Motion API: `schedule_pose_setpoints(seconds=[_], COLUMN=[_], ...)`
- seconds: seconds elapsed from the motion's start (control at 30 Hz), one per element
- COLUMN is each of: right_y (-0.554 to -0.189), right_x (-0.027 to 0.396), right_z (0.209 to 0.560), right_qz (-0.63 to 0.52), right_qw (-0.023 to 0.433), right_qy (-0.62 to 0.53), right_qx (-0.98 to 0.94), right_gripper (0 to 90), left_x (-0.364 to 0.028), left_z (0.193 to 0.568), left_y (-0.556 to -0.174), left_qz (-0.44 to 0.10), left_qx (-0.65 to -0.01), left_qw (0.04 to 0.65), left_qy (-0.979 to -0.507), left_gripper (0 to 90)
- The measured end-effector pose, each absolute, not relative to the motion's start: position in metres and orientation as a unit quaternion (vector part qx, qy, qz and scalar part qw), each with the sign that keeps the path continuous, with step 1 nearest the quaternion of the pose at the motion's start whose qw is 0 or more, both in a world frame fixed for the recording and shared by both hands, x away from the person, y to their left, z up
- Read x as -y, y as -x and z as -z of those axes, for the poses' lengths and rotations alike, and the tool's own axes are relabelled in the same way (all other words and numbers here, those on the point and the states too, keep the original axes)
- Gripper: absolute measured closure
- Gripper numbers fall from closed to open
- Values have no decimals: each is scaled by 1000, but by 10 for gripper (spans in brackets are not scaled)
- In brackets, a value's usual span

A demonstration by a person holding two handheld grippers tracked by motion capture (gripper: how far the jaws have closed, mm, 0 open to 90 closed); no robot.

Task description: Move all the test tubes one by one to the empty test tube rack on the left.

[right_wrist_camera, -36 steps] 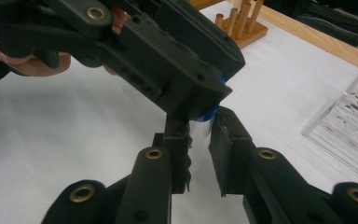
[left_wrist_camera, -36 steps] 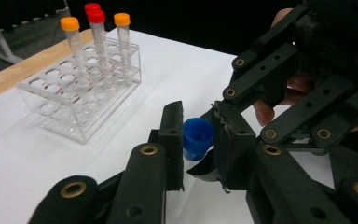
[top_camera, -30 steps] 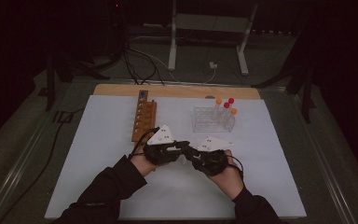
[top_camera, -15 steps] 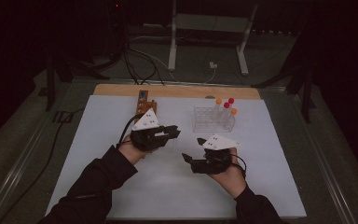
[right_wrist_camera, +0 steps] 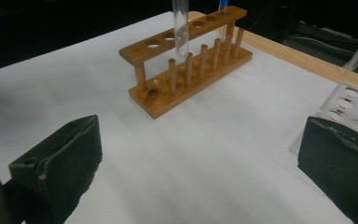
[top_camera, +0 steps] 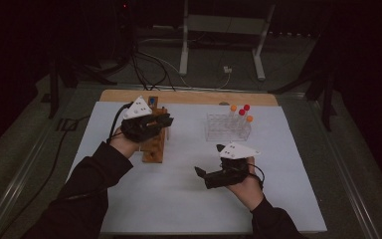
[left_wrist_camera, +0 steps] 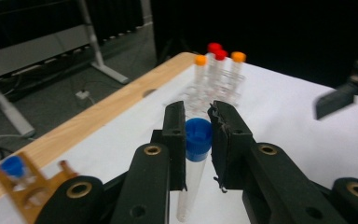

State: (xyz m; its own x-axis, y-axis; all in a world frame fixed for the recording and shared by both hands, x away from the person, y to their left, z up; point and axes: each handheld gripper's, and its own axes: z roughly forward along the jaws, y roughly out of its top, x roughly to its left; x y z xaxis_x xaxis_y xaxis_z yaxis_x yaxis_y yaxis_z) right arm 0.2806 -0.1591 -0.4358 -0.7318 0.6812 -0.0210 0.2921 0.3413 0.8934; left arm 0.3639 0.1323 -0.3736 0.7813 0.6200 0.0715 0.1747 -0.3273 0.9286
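Your left gripper (left_wrist_camera: 196, 135) is clamped on the blue-capped clear plastic tube (left_wrist_camera: 195, 164), which hangs above the brown wooden peg rack (top_camera: 155, 137). The grip sits high at the cap, so I judge the tube's free lower end could swing and strike the rack's top rail. Your right gripper (top_camera: 200, 172), jaws just opened and empty, hovers well clear of that rack.

Blue-capped clear tube (left_wrist_camera: 196, 140); brown wooden rack (right_wrist_camera: 186, 65); orange and red caps (left_wrist_camera: 219, 52); white table sheet (top_camera: 189, 194).

Your held tube (right_wrist_camera: 181, 25) top beyond the right gripper view's upper edge; blue-capped rack tube (left_wrist_camera: 13, 167) blurred.
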Motion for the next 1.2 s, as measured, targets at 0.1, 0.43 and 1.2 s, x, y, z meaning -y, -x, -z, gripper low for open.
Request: schedule_pose_setpoints(seconds=[0.1, 0.43, 1.2], right_y=[-281, -280, -281], right_x=[159, 162, 166], right_z=[435, 434, 434], right_qz=[-489, -497, -500], right_qw=[199, 202, 188], right_qy=[-304, -303, -302], right_qx=[-793, -788, -789], right_gripper=[0, 0, 0], left_x=[-139, -153, -175], left_z=[369, 366, 392], left_y=[-374, -403, -457], left_qz=[-223, -255, -290], left_qx=[-264, -297, -387], left_qw=[521, 510, 515], left_qy=[-781, -766, -708], left_gripper=[777, 778, 777])
